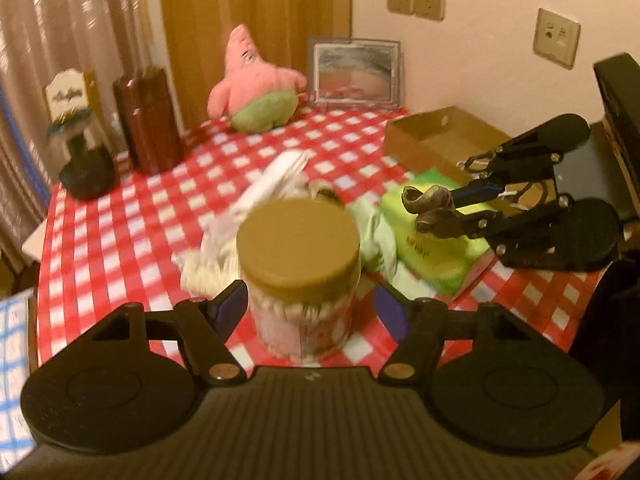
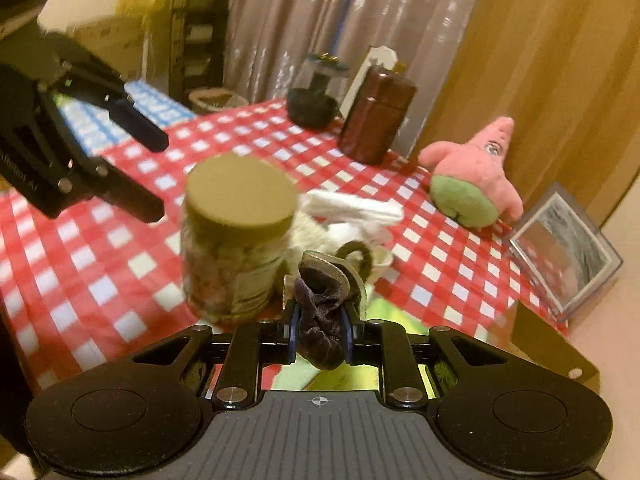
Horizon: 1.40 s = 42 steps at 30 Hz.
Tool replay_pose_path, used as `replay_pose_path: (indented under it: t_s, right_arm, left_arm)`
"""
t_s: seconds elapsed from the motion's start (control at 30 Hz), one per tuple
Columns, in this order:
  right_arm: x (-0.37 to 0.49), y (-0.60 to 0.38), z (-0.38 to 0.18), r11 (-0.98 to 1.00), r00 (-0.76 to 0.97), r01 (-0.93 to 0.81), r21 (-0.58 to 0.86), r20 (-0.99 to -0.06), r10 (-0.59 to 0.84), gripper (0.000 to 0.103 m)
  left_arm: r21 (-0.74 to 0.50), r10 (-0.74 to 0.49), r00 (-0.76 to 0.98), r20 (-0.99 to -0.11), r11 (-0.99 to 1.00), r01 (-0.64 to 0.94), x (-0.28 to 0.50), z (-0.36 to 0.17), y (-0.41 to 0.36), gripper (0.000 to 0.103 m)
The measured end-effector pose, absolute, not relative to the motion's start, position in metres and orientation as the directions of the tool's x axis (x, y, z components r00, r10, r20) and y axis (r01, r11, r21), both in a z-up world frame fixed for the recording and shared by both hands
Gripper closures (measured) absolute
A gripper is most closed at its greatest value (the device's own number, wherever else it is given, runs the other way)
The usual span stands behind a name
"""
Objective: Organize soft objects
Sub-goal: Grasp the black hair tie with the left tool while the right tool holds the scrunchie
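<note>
Two handheld grippers are hovering over a red-and-white checked tablecloth [image 1: 120, 224]. The right gripper [image 2: 320, 332] is pinching a dark crumpled sock [image 2: 324, 312], its jaws nearly together with the fabric bunching out above and below them. The left gripper [image 1: 308, 308] is standing wide, its jaws flanking but not touching a clear jar [image 1: 300, 276] with a tan lid directly ahead. Beyond the jar, a heap of white cloth [image 1: 276, 184] is lying. Farther off, a pink starfish plush [image 1: 256, 84] is sitting by a framed picture [image 1: 354, 72].
</note>
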State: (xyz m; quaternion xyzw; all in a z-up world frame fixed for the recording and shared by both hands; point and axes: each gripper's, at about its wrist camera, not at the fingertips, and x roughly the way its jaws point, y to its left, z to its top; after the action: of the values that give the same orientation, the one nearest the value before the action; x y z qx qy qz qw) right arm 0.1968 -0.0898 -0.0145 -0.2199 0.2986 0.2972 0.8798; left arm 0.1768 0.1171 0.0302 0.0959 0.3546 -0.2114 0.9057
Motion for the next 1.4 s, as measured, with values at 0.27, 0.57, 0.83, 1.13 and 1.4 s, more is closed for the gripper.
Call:
replay_pose_path:
  t_s: [0.27, 0.57, 0.83, 1.13, 1.4]
  right_arm:
    - [0.238, -0.13, 0.026, 0.741, 0.616, -0.655, -0.151, -0.675, 0.406, 0.082]
    - [0.281, -0.158, 0.026, 0.766, 0.593, -0.635, -0.103, -0.7, 0.398, 0.082]
    - [0.313, -0.167, 0.01, 0.789, 0.546, -0.615, -0.01, -0.727, 0.416, 0.082]
    - [0.333, -0.163, -0.006, 0.799, 0.521, -0.601, 0.025, -0.746, 0.415, 0.082]
    - [0.334, -0.165, -0.009, 0.808, 0.523, -0.589, 0.036, -0.745, 0.414, 0.082]
  left_arm:
    - [0.066, -0.343, 0.605, -0.718, 0.832, 0.55, 0.238, 0.069, 0.081, 0.046]
    - [0.116, -0.297, 0.467, -0.833, 0.731, 0.673, 0.312, 0.054, 0.023, 0.055]
    - [0.113, -0.206, 0.334, -0.92, 0.676, 0.728, 0.36, 0.013, -0.016, 0.064]
    - [0.097, -0.143, 0.256, -0.956, 0.669, 0.737, 0.392, -0.021, -0.03, 0.082]
    - [0.117, -0.116, 0.265, -0.957, 0.683, 0.721, 0.398, -0.028, -0.032, 0.096]
